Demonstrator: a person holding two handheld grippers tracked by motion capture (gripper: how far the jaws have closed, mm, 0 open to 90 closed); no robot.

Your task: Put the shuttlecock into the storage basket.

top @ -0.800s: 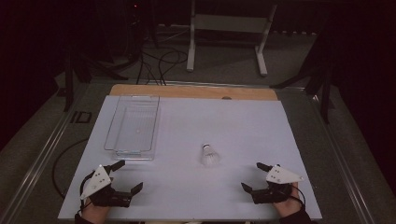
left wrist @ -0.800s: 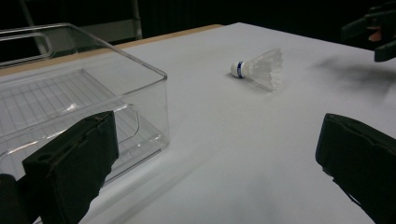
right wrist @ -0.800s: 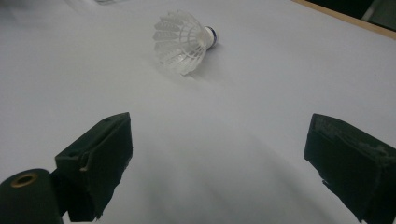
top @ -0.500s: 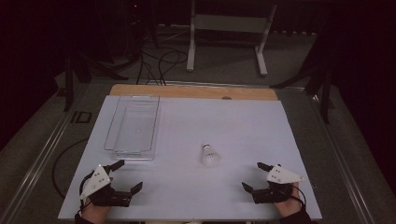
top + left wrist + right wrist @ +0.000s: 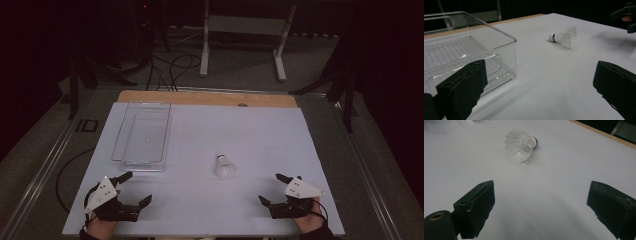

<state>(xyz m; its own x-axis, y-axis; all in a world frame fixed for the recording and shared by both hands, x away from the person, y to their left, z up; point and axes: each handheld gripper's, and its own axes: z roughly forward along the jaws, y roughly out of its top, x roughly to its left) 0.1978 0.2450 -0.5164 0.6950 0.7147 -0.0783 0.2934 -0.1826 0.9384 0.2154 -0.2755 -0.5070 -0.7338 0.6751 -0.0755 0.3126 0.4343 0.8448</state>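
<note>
A white shuttlecock (image 5: 224,166) lies on its side near the middle of the white table (image 5: 260,135), its cork with a blue band pointing away from me. It also lies ahead of both jaw pairs, the shuttlecock (image 5: 564,37) to the upper right and the shuttlecock (image 5: 521,144) to the upper left. A clear plastic bin (image 5: 142,136) stands empty at the left. My left gripper (image 5: 134,189) rests open at the front left, just short of the bin (image 5: 461,50). My right gripper (image 5: 274,188) rests open at the front right, nothing between its jaws.
A wooden strip (image 5: 210,97) runs along the table's far edge. Beyond it stand a white metal stand (image 5: 245,30) and cables (image 5: 165,67) on the dark floor. The other hand's gripper (image 5: 625,17) appears far off in the left gripper view.
</note>
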